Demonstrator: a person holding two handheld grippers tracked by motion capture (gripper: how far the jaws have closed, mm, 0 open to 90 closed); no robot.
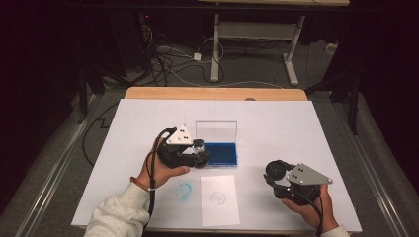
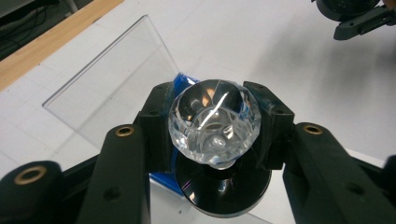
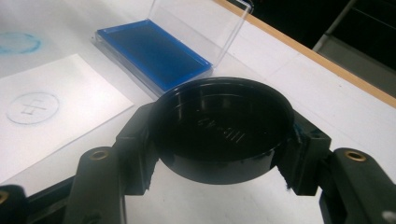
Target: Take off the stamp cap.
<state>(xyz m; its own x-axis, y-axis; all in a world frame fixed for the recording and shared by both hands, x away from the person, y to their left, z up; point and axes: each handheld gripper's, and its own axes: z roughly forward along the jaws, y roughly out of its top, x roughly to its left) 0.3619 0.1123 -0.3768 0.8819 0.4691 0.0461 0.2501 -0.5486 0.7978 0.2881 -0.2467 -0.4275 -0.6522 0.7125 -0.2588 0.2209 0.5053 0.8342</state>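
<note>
stamp knob [image 2: 212,122]: clear, faceted, over a glossy black base
cap [image 3: 223,128]: glossy black, faint raised lettering inside
ink pad [image 3: 152,52]: deep blue, in a clear case with a clear lid
paper slip [image 1: 219,198]: white, with a faint bluish ring print
table sheet [image 1: 276,123]: white, smudged with a blue ring left of the slip
table edge [image 1: 212,93]: light wood, at the far side

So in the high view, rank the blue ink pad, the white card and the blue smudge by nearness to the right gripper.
1. White card, just to the left of the right gripper.
2. Blue ink pad, beyond the card and up-left.
3. Blue smudge, left of the card.
</note>
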